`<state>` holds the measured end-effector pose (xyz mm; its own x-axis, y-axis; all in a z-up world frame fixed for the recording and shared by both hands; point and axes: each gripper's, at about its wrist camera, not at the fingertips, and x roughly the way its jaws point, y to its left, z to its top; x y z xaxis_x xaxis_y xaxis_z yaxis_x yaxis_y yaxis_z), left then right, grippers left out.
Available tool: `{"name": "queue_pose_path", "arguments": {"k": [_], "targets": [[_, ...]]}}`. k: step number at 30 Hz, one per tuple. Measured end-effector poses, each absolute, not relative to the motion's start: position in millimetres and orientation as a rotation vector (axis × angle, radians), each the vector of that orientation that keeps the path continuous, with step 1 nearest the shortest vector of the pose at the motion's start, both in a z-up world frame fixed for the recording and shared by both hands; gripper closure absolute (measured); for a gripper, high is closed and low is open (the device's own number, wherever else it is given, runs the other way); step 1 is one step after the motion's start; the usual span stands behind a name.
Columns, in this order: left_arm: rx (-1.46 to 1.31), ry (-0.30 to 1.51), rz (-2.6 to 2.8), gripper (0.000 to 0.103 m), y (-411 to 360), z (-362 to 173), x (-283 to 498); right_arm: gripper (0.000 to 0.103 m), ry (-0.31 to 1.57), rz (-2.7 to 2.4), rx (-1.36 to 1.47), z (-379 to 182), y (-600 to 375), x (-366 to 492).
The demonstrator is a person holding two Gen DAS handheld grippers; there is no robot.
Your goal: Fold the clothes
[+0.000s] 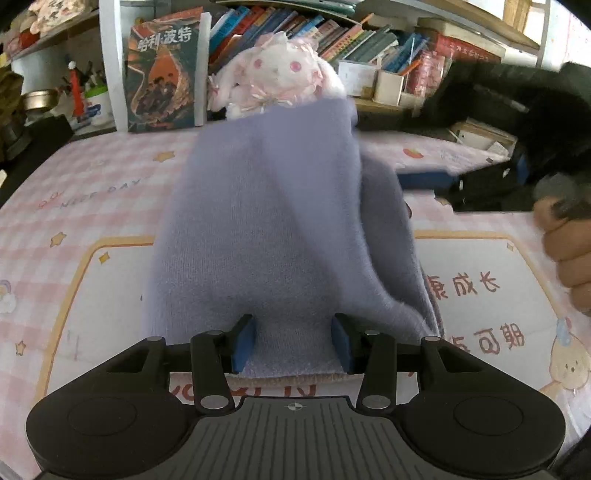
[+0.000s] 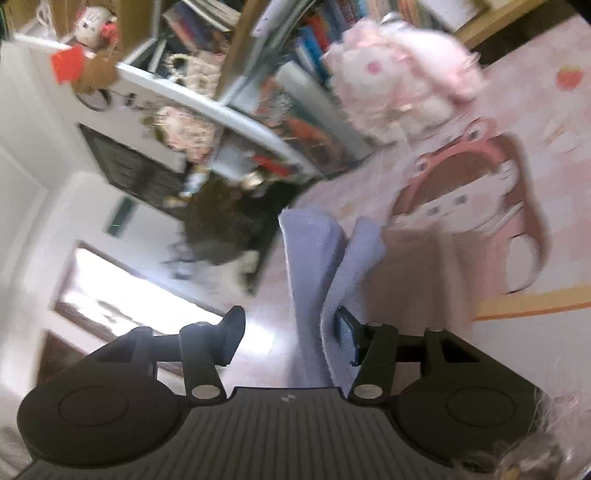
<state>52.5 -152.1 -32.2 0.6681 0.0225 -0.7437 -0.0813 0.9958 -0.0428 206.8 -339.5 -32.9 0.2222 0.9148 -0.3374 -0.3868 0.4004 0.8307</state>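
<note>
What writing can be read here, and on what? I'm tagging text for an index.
"哈利·波特": big book leaning on the shelf.
"NICE DAY": pink desk mat.
"成长" and "可朝", upside down: same mat.
Book spines: too small.
Right wrist view: too blurred.

Under my jaws: desk with pink checked cartoon mat (image 1: 110, 192). Lying on it: lavender knit garment (image 1: 258, 221), plush pink-and-white rabbit (image 1: 277, 74) at far edge, upright book (image 1: 162, 77).
</note>
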Motion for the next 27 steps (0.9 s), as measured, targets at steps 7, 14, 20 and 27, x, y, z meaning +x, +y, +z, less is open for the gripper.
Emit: {"name": "queue_pose_path", "arguments": {"k": [7, 14, 20, 27], "targets": [[-0.067, 0.842, 0.057, 0.058, -152, -32, 53, 0.052, 1.047, 0.852, 0.559, -47, -340, 219], [-0.121, 0.793, 0.070, 0.059, -150, -12, 49, 0.050, 0.873, 0.826, 0.258, -6, -324, 181], [-0.236, 0.687, 0.097, 0.059, -126, 4, 40, 0.077, 1.030, 0.882, 0.257, -27, -303, 181], [-0.282, 0.749, 0.137, 0.060, -112, -20, 51, 0.094, 0.928, 1.022, 0.249, -10, -317, 163]]}}
